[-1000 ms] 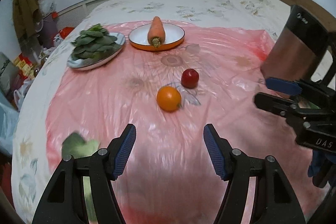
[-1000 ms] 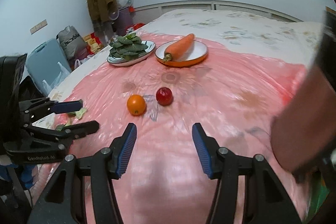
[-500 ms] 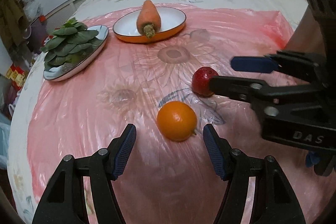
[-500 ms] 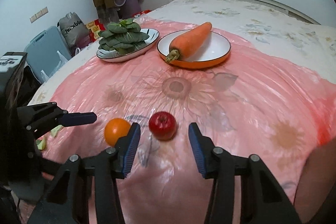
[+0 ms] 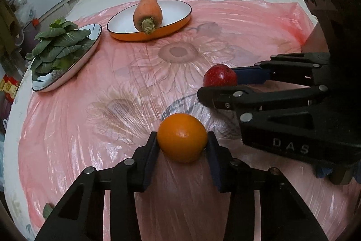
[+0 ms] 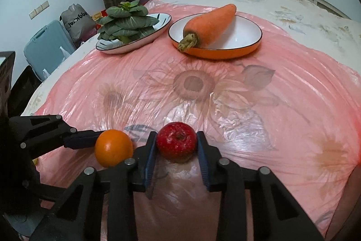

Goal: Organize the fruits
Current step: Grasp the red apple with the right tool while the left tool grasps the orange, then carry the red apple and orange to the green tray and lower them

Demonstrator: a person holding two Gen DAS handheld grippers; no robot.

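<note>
1. One plate (image 6: 144, 41) sits far left on the bed. It holds one pile of green leaves (image 6: 127, 23).
2. One orange-rimmed dish (image 6: 237, 42) sits just beside that plate. One carrot (image 6: 209, 23) lies in it.
3. One pink plastic sheet (image 6: 282, 110) covers the bed under everything.
4. One orange (image 5: 182, 137) rests on the sheet. The left gripper (image 5: 182, 146) has just been closing, and its two fingers (image 5: 150, 157) now squeeze the orange.
5. One red apple (image 6: 176, 145) rests just beside the orange. The right gripper (image 6: 176, 150) has just been closing too, and its two fingers (image 6: 204, 159) now squeeze the apple.
</note>
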